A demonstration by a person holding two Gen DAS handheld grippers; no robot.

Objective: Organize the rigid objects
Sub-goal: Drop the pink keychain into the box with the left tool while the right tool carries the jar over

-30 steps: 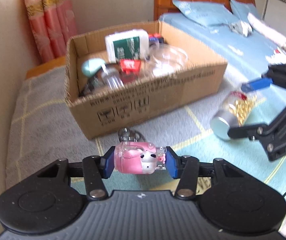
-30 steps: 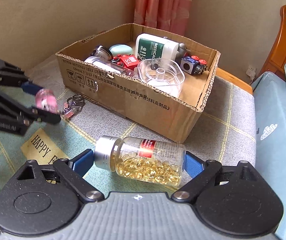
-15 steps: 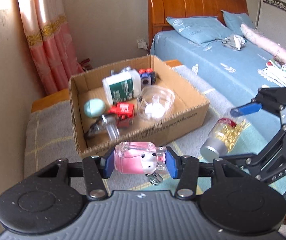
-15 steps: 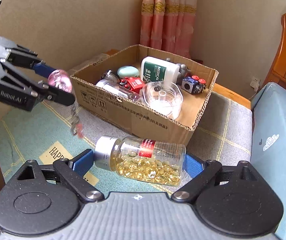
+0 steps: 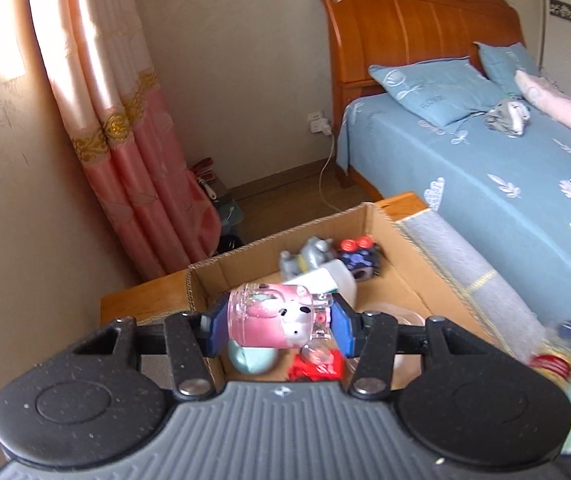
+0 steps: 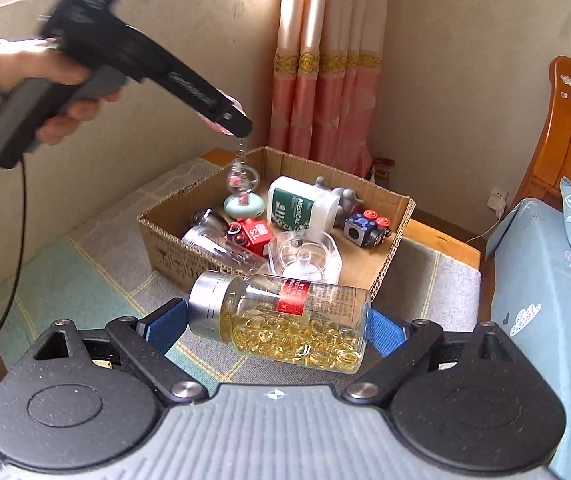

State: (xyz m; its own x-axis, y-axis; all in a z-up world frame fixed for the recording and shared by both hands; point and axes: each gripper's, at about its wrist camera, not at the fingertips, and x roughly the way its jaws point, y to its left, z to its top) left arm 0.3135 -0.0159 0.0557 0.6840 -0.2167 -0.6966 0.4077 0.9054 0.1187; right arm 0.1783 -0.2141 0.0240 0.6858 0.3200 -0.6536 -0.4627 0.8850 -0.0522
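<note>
Left wrist view: a pink keychain charm (image 5: 273,322) is pinched by the left gripper (image 5: 279,326) at lower centre, above a cardboard box (image 5: 425,280). A pink curtain (image 5: 125,152) is seen at left, a blue bed (image 5: 485,176) at right.

Right wrist view: a capsule bottle (image 6: 281,322) is clamped sideways by the right gripper (image 6: 277,326) at lower centre, over a grey checked blanket (image 6: 105,256).

The box (image 6: 385,264) is matt corrugated cardboard; the bottle (image 6: 285,316) nearest it is glossy clear plastic with a brushed metal cap; behind the box, the curtain (image 6: 321,60) is sheeny cloth. The headboard (image 5: 397,44) is polished wood.
</note>
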